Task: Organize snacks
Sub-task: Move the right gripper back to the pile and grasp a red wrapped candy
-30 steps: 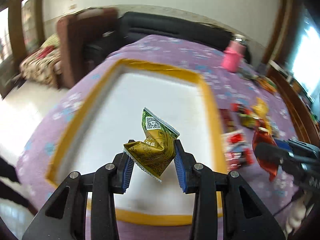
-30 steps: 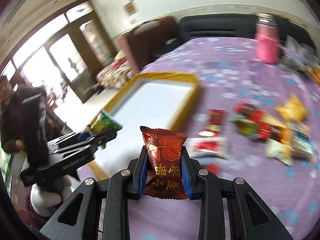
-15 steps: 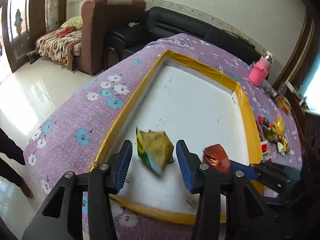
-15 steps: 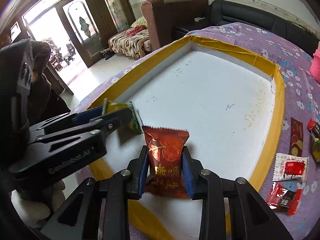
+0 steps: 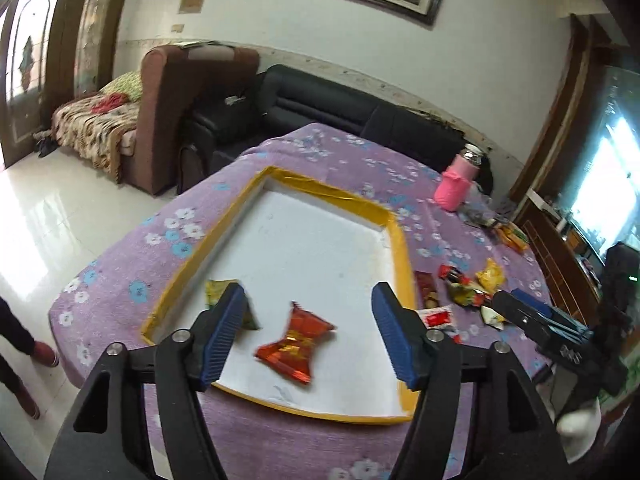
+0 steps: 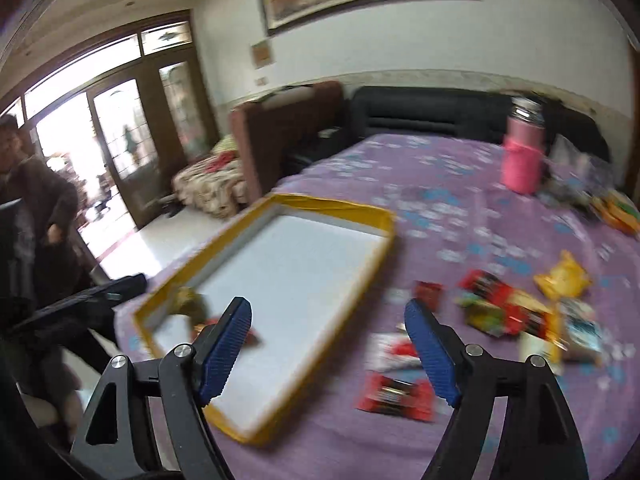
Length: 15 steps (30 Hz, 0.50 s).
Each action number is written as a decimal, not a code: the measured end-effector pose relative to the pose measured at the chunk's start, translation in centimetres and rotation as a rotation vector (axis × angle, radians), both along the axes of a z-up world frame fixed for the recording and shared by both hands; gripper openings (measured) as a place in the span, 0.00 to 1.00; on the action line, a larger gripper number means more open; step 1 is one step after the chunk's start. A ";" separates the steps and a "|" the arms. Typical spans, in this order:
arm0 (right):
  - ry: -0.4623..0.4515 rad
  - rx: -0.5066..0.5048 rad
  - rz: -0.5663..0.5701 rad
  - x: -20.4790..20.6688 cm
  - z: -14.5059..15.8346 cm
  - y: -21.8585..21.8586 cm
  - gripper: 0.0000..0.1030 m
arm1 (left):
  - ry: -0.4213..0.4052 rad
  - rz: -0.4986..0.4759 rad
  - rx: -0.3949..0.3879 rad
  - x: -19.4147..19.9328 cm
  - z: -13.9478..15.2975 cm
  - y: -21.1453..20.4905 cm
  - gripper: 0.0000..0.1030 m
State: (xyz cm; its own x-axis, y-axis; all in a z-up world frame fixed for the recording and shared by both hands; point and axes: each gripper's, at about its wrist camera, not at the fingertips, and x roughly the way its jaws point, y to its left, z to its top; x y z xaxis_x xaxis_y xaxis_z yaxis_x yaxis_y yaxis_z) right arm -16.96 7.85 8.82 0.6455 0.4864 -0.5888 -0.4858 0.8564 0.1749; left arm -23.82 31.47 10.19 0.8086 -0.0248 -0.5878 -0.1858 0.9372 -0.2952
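**Two packets released into the tray**

Nothing is being held: the left gripper [image 5: 308,332] and right gripper [image 6: 328,346] have just been opening and are standing wide. A crinkled red foil snack packet [image 5: 295,342] is lying below the left jaws, at the near edge of the yellow-rimmed white tray [image 5: 400,248], long axis near-to-far. The loose snack wrappers [image 6: 504,312] are scattered nearer the right gripper, beyond the tray's right edge.

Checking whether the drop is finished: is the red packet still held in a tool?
No, the red packet lies loose on the white floor of the tray, with the left tool open above it.
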 end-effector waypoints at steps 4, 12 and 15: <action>0.150 0.059 -0.147 2.7 -3.2 -8.0 0.72 | 0.014 -0.134 0.022 1.3 -0.5 -4.4 0.69; 0.273 0.075 -0.119 4.1 -6.8 -9.0 0.54 | 0.030 -0.350 0.101 2.2 -1.2 -11.1 0.69; 0.274 0.053 -0.060 5.2 -6.5 -6.4 0.53 | 0.039 -0.336 0.094 2.3 -1.1 -10.8 0.69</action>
State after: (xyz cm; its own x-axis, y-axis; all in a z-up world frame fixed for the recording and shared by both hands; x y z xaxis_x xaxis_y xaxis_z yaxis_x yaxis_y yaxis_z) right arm -11.74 1.44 2.33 0.4946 0.4872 -0.7198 -0.3629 0.8683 0.3383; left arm -21.49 20.71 9.11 0.7414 -0.2304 -0.6303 0.1283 0.9706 -0.2038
